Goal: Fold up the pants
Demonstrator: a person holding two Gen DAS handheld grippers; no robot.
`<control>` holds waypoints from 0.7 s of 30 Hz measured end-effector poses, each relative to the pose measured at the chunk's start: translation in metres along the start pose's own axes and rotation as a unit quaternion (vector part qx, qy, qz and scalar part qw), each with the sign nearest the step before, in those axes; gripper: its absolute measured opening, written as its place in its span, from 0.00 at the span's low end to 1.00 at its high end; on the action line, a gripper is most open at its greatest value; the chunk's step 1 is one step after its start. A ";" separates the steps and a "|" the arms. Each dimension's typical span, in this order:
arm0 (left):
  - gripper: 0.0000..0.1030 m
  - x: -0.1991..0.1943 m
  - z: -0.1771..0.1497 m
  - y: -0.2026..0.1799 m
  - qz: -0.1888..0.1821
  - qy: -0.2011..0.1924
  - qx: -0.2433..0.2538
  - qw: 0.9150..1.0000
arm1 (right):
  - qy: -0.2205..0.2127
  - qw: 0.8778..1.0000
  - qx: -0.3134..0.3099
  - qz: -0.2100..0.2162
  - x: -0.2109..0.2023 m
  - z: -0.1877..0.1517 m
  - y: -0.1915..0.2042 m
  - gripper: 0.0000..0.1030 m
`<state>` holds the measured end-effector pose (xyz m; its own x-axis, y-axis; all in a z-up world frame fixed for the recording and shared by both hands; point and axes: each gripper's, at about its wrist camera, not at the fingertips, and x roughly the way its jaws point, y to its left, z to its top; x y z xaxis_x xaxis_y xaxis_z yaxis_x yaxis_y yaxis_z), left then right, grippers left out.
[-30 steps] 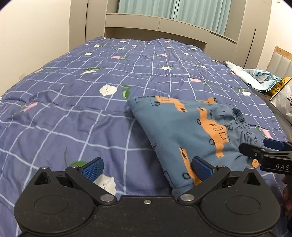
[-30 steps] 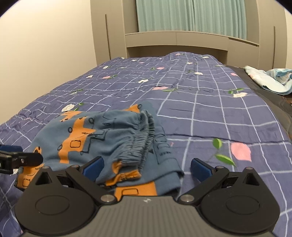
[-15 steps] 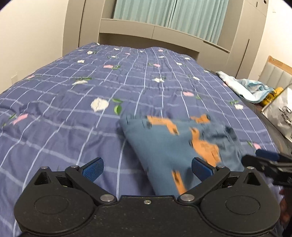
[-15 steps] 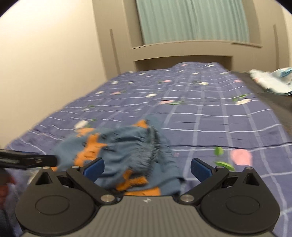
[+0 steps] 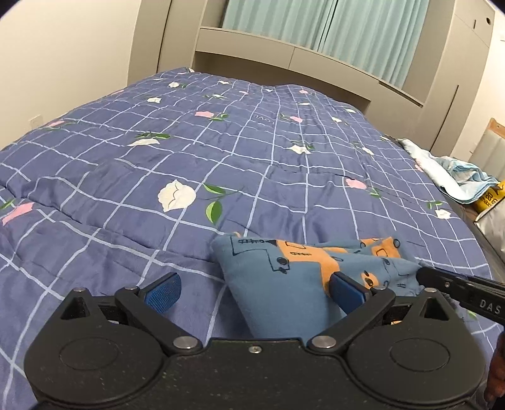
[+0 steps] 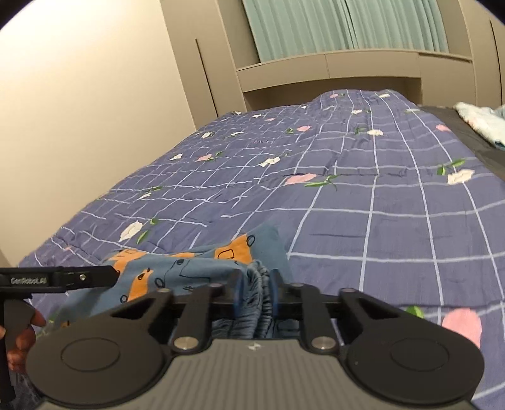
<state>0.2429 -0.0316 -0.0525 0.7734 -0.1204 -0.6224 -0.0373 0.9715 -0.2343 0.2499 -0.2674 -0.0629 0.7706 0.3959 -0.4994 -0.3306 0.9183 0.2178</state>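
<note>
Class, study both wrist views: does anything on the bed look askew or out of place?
Yes. The folded pants lie skewed to the quilt grid, the elastic waistband bunched up between the right gripper fingers. A crumpled light cloth sits at the bed's right edge.

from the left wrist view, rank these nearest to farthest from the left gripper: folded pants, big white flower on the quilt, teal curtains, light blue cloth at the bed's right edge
From the left gripper:
1. Folded pants, between its open fingers, toward the right one.
2. Big white flower, ahead and slightly left on the quilt.
3. Light blue cloth, far right at the bed's edge.
4. Teal curtains, behind the headboard.
</note>
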 end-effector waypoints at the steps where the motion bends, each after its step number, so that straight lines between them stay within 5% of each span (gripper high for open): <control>1: 0.98 0.002 0.000 0.000 -0.002 0.001 -0.005 1.000 | -0.001 1.000 -0.003 -0.003 0.001 0.001 0.001 0.15; 7: 0.99 0.010 -0.004 0.001 -0.002 0.017 -0.006 1.000 | 0.009 1.000 0.016 -0.009 0.006 -0.003 -0.008 0.23; 9: 0.99 0.005 -0.004 0.003 -0.008 0.015 -0.009 1.000 | 0.003 1.000 0.024 -0.001 0.001 -0.001 -0.012 0.45; 14: 0.99 -0.006 -0.011 0.002 -0.027 0.024 -0.020 0.999 | 0.016 0.999 0.043 0.025 0.002 0.007 -0.026 0.69; 21: 0.99 -0.009 -0.024 -0.007 -0.041 0.056 -0.040 0.997 | 0.044 0.996 0.062 0.043 0.017 0.001 -0.034 0.78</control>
<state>0.2210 -0.0423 -0.0637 0.7000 -0.2250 -0.6778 -0.0307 0.9387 -0.3433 0.2751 -0.2918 -0.0779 0.6894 0.4771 -0.5450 -0.3190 0.8755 0.3629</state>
